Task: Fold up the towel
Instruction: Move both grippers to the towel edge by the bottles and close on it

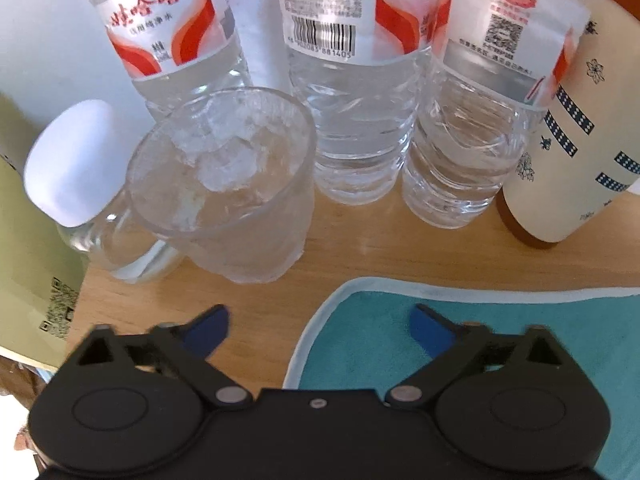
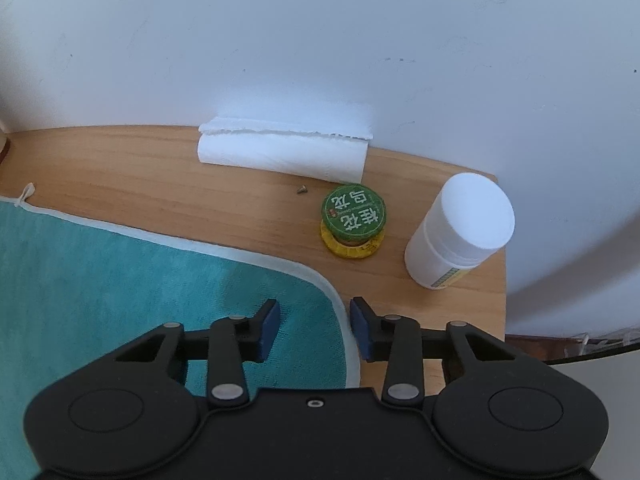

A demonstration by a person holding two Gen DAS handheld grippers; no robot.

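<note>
- Now, the towel point(image 1: 480, 352) lies flat on the wooden table point(image 1: 360, 240); it is teal with a pale border, and both cameras see one rounded corner of it.
- The left gripper point(image 1: 320, 326) has its jaws spread wide and holds nothing.
- In the left wrist view the towel's near-left corner sits between the jaws: the right finger point(image 1: 430, 330) is over the teal cloth, while the left finger is over bare wood just left of the towel's edge.
- The right gripper point(image 2: 314, 328) has its jaws partly open, much narrower than the left one's, and it too grips nothing.
- In the right wrist view the towel's point(image 2: 120, 300) pale right border runs through the gap between the jaws; the left finger point(image 2: 268, 330) is over the teal cloth and the right finger is over the table point(image 2: 160, 168) just past the edge.
- Whether either gripper's fingertips touch the cloth cannot be told.
- Beyond the left gripper stand a glass mug point(image 1: 224, 184) and, farther off, three water bottles point(image 1: 352, 80) in a row, with a cream patterned bottle point(image 1: 568, 152) to their right.
- Beyond the right gripper, well apart from the towel, lie a folded white tissue point(image 2: 284, 150) against the wall, a green-lidded jar point(image 2: 354, 220) and a white tub point(image 2: 460, 232) near the table's right edge.
</note>
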